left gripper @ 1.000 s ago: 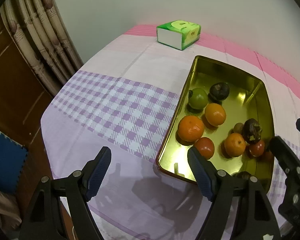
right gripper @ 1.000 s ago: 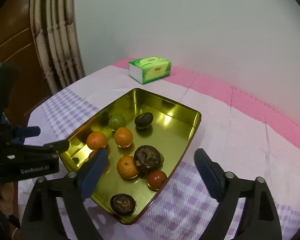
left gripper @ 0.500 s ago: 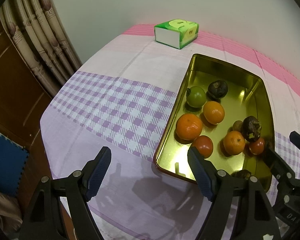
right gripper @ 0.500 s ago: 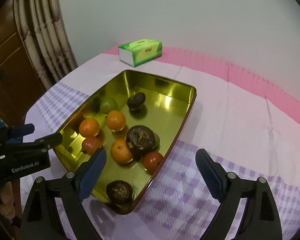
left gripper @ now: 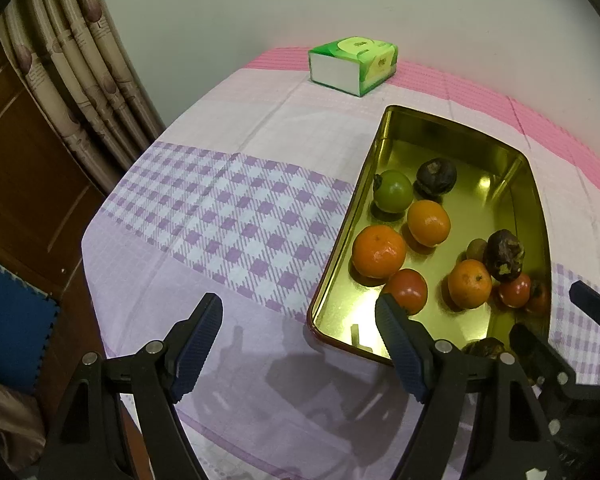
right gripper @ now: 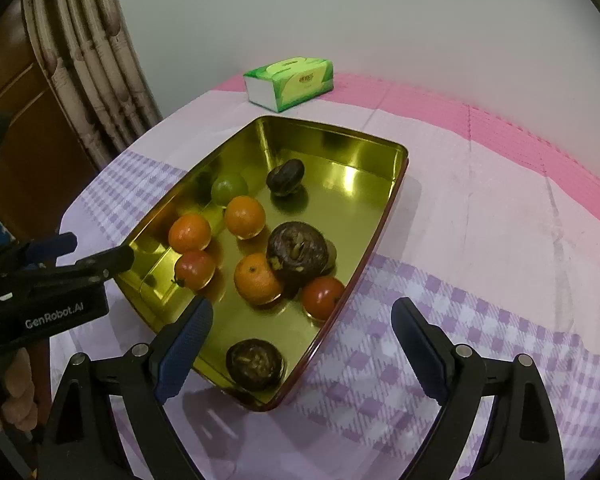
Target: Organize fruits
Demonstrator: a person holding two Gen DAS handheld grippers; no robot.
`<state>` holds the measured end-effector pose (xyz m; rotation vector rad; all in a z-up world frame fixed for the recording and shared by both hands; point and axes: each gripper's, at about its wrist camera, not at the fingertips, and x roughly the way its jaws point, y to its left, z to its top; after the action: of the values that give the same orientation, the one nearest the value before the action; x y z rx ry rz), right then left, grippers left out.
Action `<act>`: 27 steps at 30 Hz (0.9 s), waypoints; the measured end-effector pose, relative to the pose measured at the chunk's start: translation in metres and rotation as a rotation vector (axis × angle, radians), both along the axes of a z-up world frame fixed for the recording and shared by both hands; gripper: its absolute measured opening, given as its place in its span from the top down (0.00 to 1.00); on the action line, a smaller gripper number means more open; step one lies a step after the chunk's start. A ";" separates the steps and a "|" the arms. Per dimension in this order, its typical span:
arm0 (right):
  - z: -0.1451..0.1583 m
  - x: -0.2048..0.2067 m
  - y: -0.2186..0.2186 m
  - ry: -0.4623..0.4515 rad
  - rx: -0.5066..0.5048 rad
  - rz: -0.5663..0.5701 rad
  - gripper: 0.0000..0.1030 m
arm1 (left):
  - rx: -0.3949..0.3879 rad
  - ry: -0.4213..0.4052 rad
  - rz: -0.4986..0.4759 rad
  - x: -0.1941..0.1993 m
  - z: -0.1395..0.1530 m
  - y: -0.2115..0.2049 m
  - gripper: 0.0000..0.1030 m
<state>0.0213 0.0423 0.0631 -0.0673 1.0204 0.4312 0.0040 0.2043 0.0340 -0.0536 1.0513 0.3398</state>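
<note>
Hovering over the near end of the gold tray (right gripper: 396, 184), both tools empty.

- Right gripper (right gripper: 302, 344): jaws spread wide, holding nothing; straddles the tray's near right corner.
- Left gripper (left gripper: 298, 340): jaws spread wide, holding nothing; its right finger overlaps the tray's near left rim, its left finger is over bare checked cloth (left gripper: 236, 216).
- Fruits, all inside the tray: near dark fruit (right gripper: 255, 364) lies just ahead of my right gripper, toward its left finger; red tomato (right gripper: 323, 297) and orange (right gripper: 258, 284) just beyond. Green fruit (right gripper: 229, 188) and a second dark fruit (right gripper: 285, 176) sit farther off.
- Tray's long axis runs near-to-far, slanting left to right.
- Judgement: my right gripper is nearer the near dark fruit.
- Tissue box (right gripper: 290, 84): far, well apart.
- Change since half a second ago: my right gripper has closed in on the tray's near end; fruits unmoved.
</note>
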 end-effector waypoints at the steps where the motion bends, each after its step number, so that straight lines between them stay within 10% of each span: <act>1: 0.000 0.000 0.001 0.004 -0.001 0.005 0.12 | 0.002 0.002 0.000 0.000 0.000 -0.001 0.26; 27: -0.008 -0.003 0.013 0.049 -0.015 0.042 0.12 | 0.006 0.008 -0.008 0.001 -0.002 -0.004 0.26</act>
<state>0.0182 0.0556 0.0551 -0.0922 1.0720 0.4648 0.0047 0.2006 0.0324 -0.0432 1.0586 0.3360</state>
